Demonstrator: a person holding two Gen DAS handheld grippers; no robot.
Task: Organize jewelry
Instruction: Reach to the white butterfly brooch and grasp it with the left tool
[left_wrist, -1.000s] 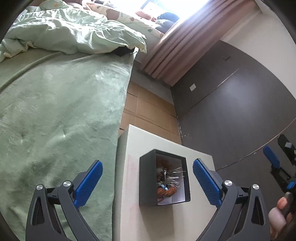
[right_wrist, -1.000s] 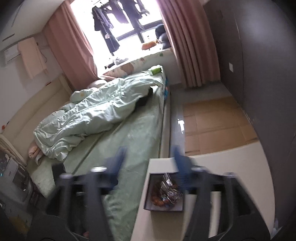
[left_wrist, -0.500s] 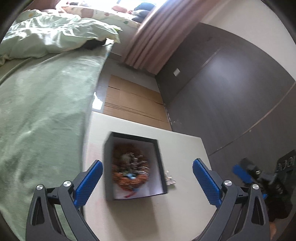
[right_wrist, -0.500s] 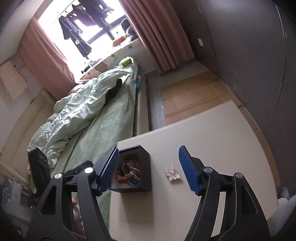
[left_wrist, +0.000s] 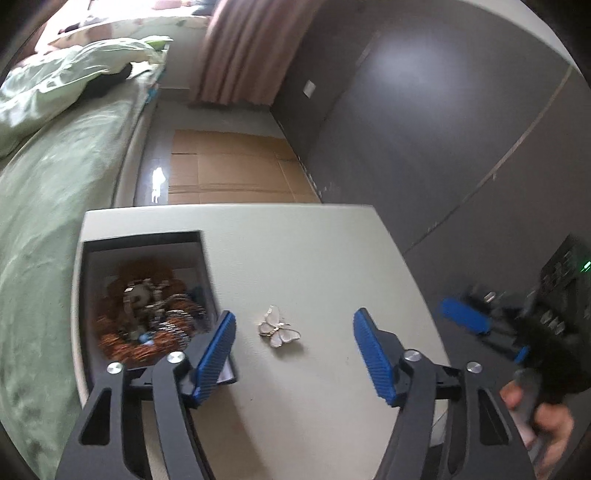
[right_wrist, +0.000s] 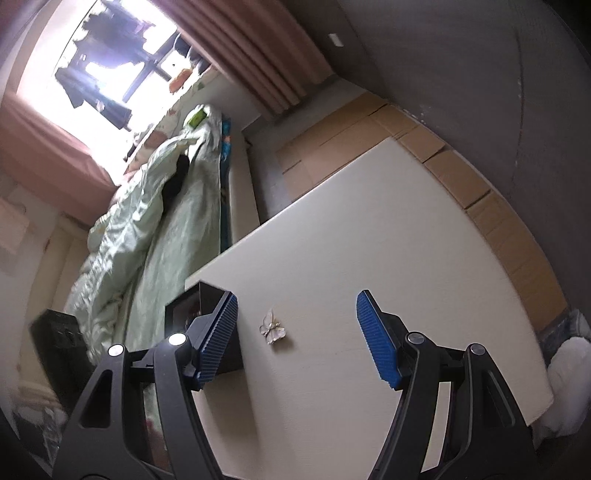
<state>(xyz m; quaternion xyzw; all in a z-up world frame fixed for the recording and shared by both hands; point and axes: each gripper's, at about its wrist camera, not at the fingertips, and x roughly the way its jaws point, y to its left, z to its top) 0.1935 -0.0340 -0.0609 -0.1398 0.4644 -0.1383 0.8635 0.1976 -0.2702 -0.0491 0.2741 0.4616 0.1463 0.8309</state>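
Left gripper (left_wrist: 293, 354) nearest, blue pads spread wide, nothing between. Right gripper (right_wrist: 295, 341) likewise spread, empty; also seen blurred at right edge of left wrist view. Butterfly brooch (left_wrist: 279, 329), white and gold, flat on cream tabletop (left_wrist: 314, 258), ahead of both grippers. Black jewelry box (left_wrist: 142, 299) just left, open, holding tangled beads and chains. Beyond: cardboard sheets (left_wrist: 229, 166) on floor, green bed (right_wrist: 155, 206), pink curtain (left_wrist: 247, 51).

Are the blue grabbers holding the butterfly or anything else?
No. Both are open and empty: the left hand-held gripper and right hand-held gripper. The butterfly brooch lies loose on the table.
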